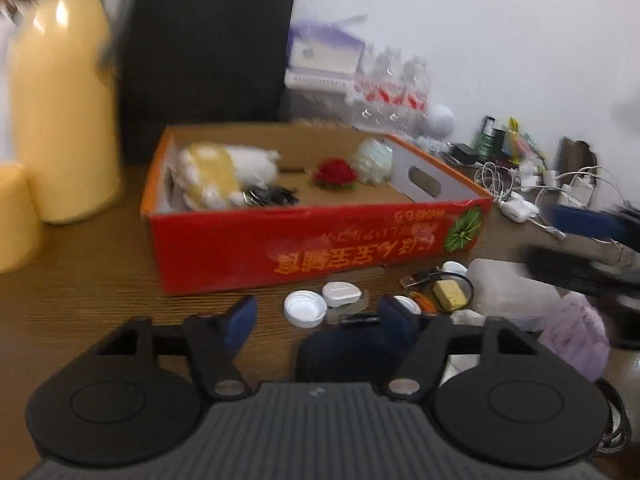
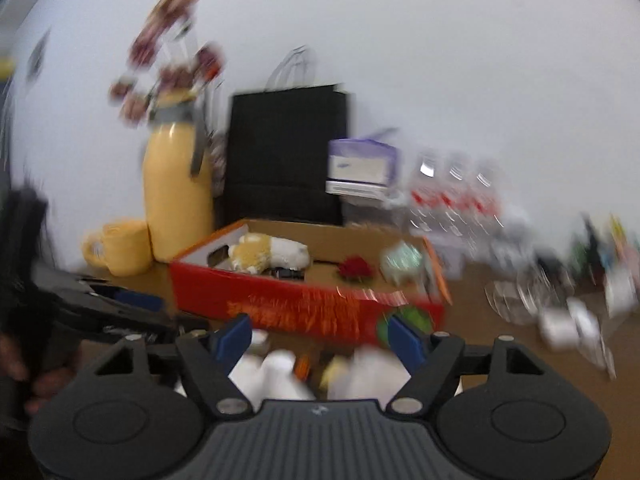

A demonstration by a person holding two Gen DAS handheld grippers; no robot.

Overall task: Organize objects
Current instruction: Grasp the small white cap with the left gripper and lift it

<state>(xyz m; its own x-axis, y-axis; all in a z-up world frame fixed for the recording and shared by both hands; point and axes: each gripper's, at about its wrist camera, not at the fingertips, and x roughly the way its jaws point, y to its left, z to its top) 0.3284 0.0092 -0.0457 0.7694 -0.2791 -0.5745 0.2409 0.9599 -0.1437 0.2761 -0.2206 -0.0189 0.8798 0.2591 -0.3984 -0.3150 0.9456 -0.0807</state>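
Note:
A red cardboard box (image 1: 304, 252) stands on the wooden table and holds a yellow-white plush toy (image 1: 216, 176), keys (image 1: 272, 196), a red flower (image 1: 334, 174) and a pale green bundle (image 1: 374, 160). My left gripper (image 1: 320, 312) is open and empty, just in front of the box, above small loose items: white lids (image 1: 304, 308), a yellow block (image 1: 450, 294) and a dark blue object (image 1: 344, 354). My right gripper (image 2: 320, 336) is open and empty, in front of the box (image 2: 304, 308), above blurred white items (image 2: 280, 372). It also shows at the right in the left wrist view (image 1: 588, 236).
A tall yellow flask (image 1: 60, 108) and yellow cup (image 1: 16, 216) stand left of the box. A black paper bag (image 1: 208, 48) stands behind it. Water bottles (image 1: 392, 88), cables and chargers (image 1: 536, 188) lie at the back right. A lilac cloth (image 1: 576, 332) lies at the right.

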